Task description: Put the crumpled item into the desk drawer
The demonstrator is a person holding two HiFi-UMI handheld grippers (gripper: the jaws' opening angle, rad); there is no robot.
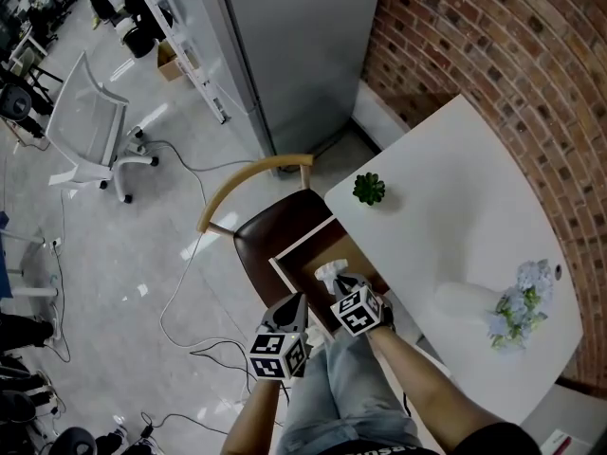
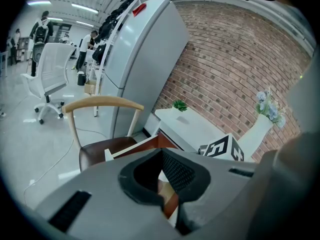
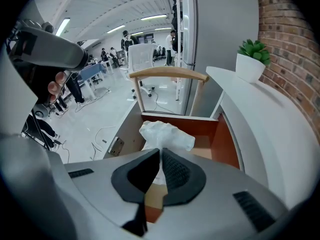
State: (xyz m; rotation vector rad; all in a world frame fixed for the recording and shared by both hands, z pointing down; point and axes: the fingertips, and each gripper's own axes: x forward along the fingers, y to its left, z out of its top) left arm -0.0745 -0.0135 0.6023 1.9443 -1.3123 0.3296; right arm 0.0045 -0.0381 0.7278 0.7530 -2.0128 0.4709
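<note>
The crumpled white paper (image 1: 331, 272) sticks up from my right gripper (image 1: 338, 285), whose jaws are shut on its lower part. In the right gripper view the paper (image 3: 165, 135) hangs over the open desk drawer (image 3: 223, 147), whose brown inside shows below it. The drawer (image 1: 302, 242) is pulled out from the left edge of the white desk (image 1: 455, 216). My left gripper (image 1: 298, 303) is just left of the right one, shut with nothing in it. From the left gripper view, the drawer's white front (image 2: 131, 147) lies just beyond that gripper (image 2: 161, 153).
A wooden-backed chair (image 1: 248, 174) with a brown seat stands against the open drawer. On the desk are a small potted plant (image 1: 369, 190) and a white vase of flowers (image 1: 517, 303). A white office chair (image 1: 87, 126) and loose cables (image 1: 180, 311) are on the floor at left.
</note>
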